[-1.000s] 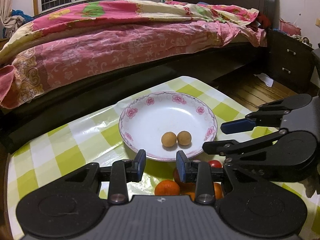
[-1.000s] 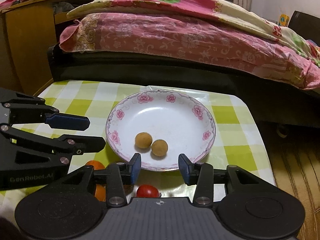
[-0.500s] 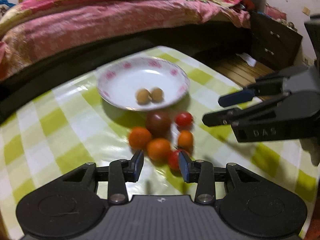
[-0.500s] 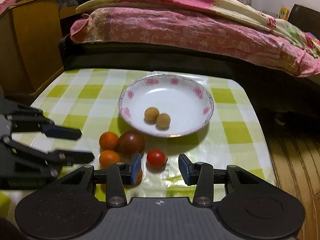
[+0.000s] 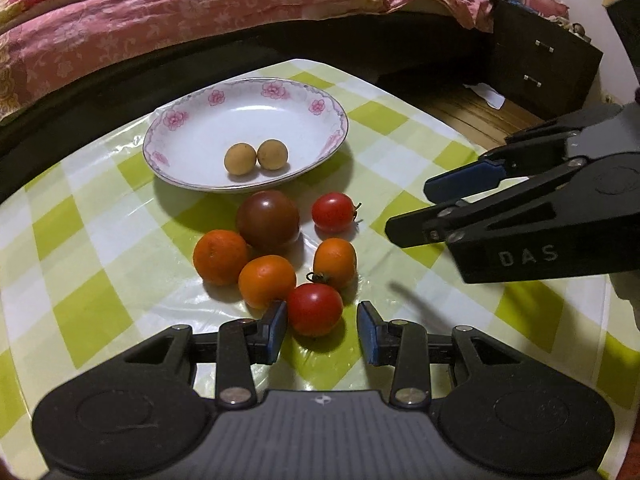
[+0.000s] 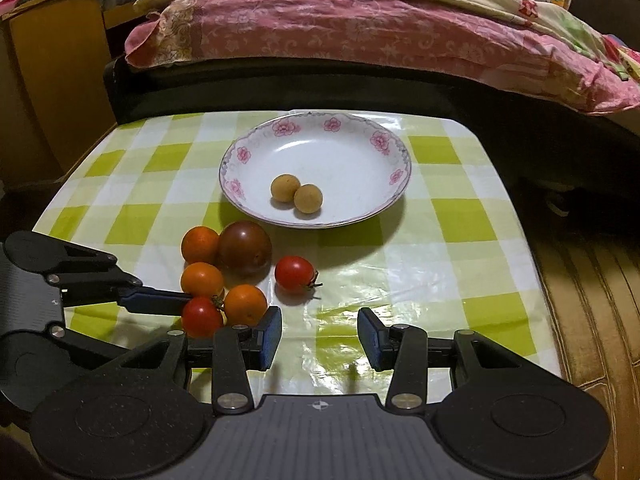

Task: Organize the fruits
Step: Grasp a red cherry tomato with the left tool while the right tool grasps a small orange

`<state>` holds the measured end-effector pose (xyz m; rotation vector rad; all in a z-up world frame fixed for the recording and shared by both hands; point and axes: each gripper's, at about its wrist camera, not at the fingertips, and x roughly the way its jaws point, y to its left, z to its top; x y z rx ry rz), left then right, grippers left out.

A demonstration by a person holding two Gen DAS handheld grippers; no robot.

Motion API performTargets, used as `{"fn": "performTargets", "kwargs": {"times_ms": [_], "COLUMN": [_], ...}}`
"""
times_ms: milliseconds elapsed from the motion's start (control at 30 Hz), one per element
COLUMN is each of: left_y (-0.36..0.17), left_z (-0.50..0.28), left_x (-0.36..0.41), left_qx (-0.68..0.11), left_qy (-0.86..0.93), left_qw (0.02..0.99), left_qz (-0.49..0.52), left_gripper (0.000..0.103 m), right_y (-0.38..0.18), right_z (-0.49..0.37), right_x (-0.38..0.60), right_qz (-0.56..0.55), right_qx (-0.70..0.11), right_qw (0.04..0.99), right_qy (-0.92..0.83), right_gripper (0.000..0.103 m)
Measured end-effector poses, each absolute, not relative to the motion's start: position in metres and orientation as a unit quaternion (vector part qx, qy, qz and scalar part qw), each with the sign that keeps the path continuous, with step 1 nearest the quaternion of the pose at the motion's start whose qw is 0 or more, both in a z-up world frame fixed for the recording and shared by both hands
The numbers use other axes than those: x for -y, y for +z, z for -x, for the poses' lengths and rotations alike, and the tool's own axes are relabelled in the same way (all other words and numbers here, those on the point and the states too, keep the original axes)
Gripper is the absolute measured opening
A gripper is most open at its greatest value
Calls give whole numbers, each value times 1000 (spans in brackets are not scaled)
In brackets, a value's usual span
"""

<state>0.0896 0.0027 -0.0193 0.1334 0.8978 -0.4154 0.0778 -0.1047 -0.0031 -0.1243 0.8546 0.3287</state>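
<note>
1. We see the left gripper (image 5: pixel 322 332) with jaws spread wide, released, a small round red tomato (image 5: pixel 315 309) lying between the fingertips, ungrasped.
2. The right gripper (image 6: pixel 319 338) is likewise open and empty, above the green-and-white checked plastic tablecloth (image 6: pixel 460 216).
3. Three orange round fruits, one dark brown-red tomato (image 5: pixel 267 219) and a second red tomato (image 5: pixel 333 212) cluster just beside the white floral-rimmed ceramic plate (image 5: pixel 192 128).
4. Two small tan round fruits (image 5: pixel 256 156) sit touching in the plate.
</note>
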Motion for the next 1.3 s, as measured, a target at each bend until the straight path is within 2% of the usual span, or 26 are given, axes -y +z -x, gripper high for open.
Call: {"fn": "performTargets", "kwargs": {"times_ms": [133,800,933,1300], "left_y": [-18,-15,-15,-18], "left_z": [-88,-76,-76,-73], "left_x": [-5,-37,-35,-32], "left_qx": [-428,-436,-434,-432], "left_qy": [-198,-179,-180,-181], "left_qw": [879,879,880,880], "left_qz": [-73,-64,-66,-82], "left_gripper": [37,37,37,39], "right_y": [-8,-29,-30,-30], "right_z": [-82,-96,-97,-99], "right_x": [102,66,65,64], "right_qz": [64,81,80,82], "right_qx": [-417,-426,-420,-413], "right_qw": [891,869,872,873], "right_qy": [165,239,239,244], "right_gripper": [38,39,34,33]}}
